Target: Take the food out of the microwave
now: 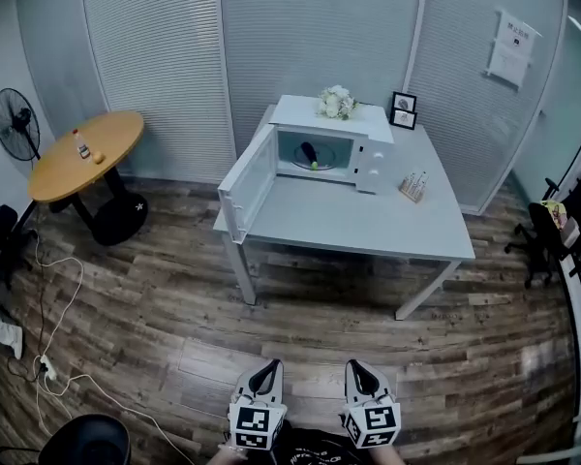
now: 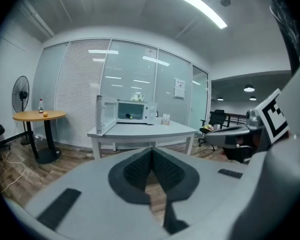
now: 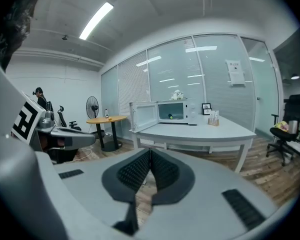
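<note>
A white microwave stands at the back of a grey table, its door swung wide open to the left. Inside lies food: a dark piece and a small yellow-green one on the turntable. The microwave shows far off in the left gripper view, and the microwave likewise in the right gripper view. My left gripper and right gripper hang side by side low in the head view, over the wooden floor, well short of the table. Both are shut with nothing between their pads.
A round wooden table with a bottle and an orange item stands at left, beside a floor fan. Cables trail over the floor at left. Flowers sit on the microwave, photo frames and a small holder nearby. An office chair stands right.
</note>
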### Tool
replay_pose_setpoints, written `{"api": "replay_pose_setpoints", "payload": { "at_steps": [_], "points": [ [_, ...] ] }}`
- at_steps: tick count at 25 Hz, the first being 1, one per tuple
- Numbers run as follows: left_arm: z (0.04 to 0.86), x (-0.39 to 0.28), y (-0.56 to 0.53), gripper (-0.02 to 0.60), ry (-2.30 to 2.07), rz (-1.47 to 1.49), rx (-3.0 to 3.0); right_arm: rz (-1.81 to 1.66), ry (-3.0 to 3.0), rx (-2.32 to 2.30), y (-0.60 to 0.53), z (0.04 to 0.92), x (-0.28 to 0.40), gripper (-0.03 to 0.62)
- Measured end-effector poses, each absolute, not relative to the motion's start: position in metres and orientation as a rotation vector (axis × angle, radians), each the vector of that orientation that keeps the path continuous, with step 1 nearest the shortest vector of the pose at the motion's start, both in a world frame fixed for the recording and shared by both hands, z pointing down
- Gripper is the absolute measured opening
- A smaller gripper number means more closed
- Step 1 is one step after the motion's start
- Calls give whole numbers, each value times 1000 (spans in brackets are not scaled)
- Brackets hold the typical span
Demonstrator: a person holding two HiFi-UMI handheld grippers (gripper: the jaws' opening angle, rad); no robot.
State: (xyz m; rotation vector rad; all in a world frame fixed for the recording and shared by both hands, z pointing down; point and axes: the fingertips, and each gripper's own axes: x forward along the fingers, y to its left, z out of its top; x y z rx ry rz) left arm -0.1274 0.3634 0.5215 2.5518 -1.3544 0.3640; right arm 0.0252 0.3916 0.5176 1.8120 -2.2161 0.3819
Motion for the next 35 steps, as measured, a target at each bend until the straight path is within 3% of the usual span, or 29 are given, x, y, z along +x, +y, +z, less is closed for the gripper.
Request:
{"api": "replay_pose_setpoints", "payload": {
  "at_steps": [13, 35],
  "points": [
    [529, -148, 296, 8, -1265, 374, 2619, 395, -2148, 1901, 342, 527, 2, 5],
    [536, -120, 207, 8, -1327, 390, 2545, 419, -2206, 1789, 233, 539, 35, 5]
  ]
}}
